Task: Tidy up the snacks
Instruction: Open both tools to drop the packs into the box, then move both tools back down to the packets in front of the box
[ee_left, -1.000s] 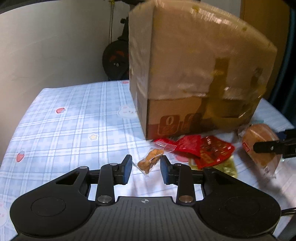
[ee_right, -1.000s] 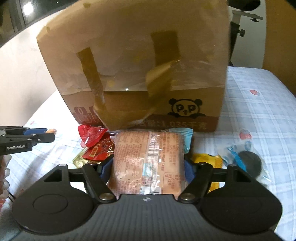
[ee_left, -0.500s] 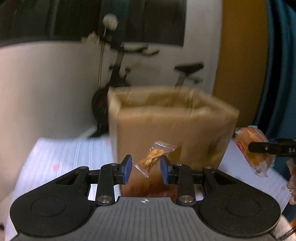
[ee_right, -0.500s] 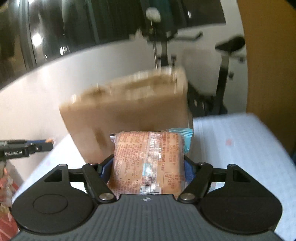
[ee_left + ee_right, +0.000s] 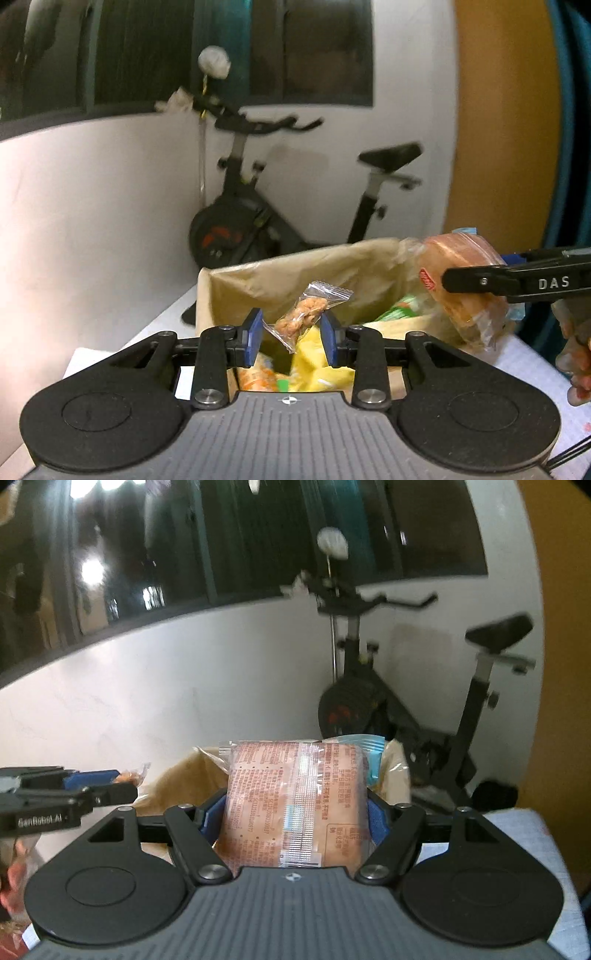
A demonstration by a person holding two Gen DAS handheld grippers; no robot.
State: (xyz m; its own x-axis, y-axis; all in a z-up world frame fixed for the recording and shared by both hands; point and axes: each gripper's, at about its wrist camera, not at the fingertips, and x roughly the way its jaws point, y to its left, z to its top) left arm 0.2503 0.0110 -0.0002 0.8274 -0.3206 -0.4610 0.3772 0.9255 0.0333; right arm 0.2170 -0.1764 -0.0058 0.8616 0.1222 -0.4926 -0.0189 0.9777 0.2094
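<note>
Left tool (image 5: pixel 291 334) pinches a small nut packet (image 5: pixel 304 315) above the open box (image 5: pixel 280 273); right tool (image 5: pixel 295 812) clamps a wrapped bread pack (image 5: pixel 295 805) over the box's far side

Background: black exercise bike (image 5: pixel 258 221) standing against white wall (image 5: pixel 92 221) just behind the work area, white crumpled object (image 5: pixel 214 66) above its handlebars, dark window (image 5: pixel 221 535) with light reflections running above the wall, ochre panel (image 5: pixel 506 129) at right beside blue curtain (image 5: pixel 576 147).
</note>
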